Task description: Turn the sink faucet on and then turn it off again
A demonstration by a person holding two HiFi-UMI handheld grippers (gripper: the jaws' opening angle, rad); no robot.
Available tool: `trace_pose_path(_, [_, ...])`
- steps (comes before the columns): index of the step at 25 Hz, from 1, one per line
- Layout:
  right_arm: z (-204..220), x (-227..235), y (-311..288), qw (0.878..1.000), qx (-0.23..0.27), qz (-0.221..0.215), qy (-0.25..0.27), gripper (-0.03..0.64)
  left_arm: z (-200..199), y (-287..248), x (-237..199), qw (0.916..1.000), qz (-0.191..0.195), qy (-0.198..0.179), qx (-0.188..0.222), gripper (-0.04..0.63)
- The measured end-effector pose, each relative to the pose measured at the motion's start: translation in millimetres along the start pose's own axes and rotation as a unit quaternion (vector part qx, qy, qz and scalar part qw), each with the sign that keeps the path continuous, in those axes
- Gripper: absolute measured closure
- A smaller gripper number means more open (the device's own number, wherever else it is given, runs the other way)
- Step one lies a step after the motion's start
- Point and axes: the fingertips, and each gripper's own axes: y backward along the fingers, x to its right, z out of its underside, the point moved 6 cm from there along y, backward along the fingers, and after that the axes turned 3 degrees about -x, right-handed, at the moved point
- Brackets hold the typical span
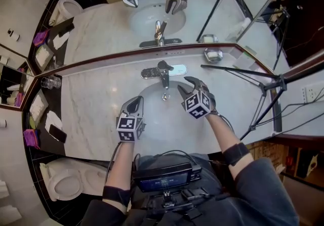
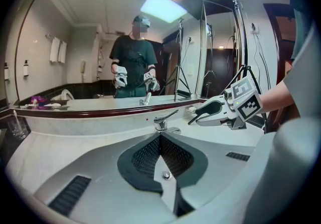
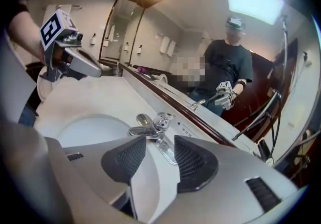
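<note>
Marble, white and veined, forms the counter (image 1: 91, 118) we see in the head view, below a wall mirror (image 1: 101, 22). The oval white basin (image 1: 152, 118) holds only its drain plug (image 1: 165, 97), and the chrome lever faucet (image 1: 162, 73) stands at its far rim. In the left gripper view, the left gripper (image 2: 160, 136), pointing across the basin's left side towards the faucet, is pinched together on nothing. In the right gripper view, the right gripper (image 3: 160, 136) gapes just short of the faucet, empty.
</note>
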Motion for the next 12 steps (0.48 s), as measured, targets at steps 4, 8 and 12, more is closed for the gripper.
trace_pose_path(4, [-18.3, 9.6, -20.1, 0.99, -0.007, 0.02, 0.137, 0.38, 3.5, -6.2, -3.1, 1.0, 0.0, 0.002, -0.005, 0.591])
trace_pose_path(8, [-36.2, 12.2, -37.9, 0.963, -0.014, 0.025, 0.269, 0.356, 4.4, -10.5, -3.3, 0.9999, 0.003, 0.009, -0.01, 0.591])
trace_pose_path(12, [-46.3, 13.3, -53.7, 0.935, -0.013, 0.035, 0.352, 0.359, 9.8, -13.7, -8.5, 0.9998, -0.004, 0.01, -0.017, 0.591])
